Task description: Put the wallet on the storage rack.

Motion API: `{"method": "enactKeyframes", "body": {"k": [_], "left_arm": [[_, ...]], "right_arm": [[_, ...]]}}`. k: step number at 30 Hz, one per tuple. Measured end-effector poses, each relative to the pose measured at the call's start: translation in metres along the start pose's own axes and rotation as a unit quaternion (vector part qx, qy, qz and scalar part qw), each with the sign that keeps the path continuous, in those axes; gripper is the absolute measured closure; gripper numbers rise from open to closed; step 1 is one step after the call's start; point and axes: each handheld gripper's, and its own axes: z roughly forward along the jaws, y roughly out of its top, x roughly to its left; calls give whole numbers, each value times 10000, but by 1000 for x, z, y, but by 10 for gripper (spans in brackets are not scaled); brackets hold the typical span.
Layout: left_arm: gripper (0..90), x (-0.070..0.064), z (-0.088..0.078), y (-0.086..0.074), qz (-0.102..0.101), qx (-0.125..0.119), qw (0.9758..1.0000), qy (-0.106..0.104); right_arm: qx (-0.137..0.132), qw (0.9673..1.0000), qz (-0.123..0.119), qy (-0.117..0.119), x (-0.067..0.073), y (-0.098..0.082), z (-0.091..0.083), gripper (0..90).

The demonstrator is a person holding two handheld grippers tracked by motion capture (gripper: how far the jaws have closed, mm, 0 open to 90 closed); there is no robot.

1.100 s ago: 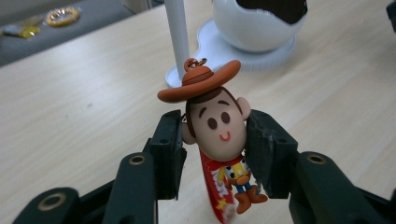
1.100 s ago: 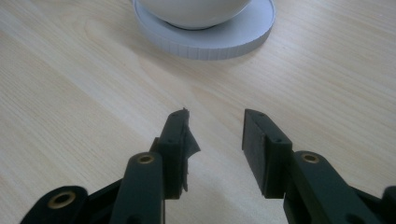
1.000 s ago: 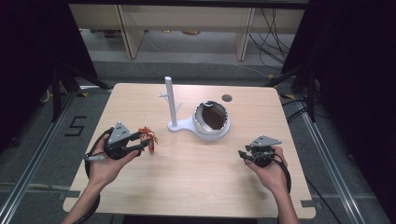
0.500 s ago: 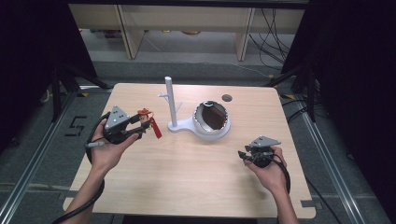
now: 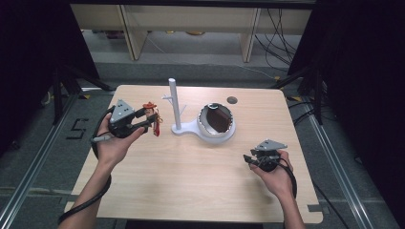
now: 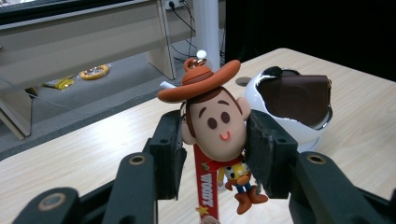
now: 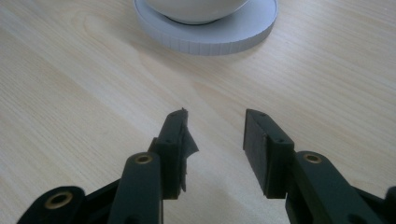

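Where cables trail, pale wooden table (image 5: 191, 181)

Cowboy keychain figure (image 6: 217, 126) hangs upright, head clamped.

Stand (image 5: 175, 109) mid-table; bowl (image 5: 217, 125) just right; wallet (image 5: 220, 118) inside.

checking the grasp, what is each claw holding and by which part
The left claw is shut on the cowboy keychain, clamped on the two sides of its head. The right claw is open and holds nothing.
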Motion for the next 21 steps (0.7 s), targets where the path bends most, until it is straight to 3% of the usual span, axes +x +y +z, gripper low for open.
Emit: {"method": "enactKeyframes", "body": {"k": [13, 15, 20, 21], "left_arm": [[568, 4, 8, 9, -20, -96, 9999, 33], [568, 4, 9, 10, -9, -101, 9999, 29], [568, 4, 11, 12, -8, -107, 9999, 31], [568, 3, 12, 13, -17, -126, 9999, 27]], "right_arm": [[78, 9999, 140, 49, 3, 0, 0, 605], [-5, 10000, -2, 19, 1, -1, 2, 604], [-11, 10000, -3, 14, 1, -1, 2, 604], [37, 10000, 85, 37, 2, 0, 2, 604]]}}
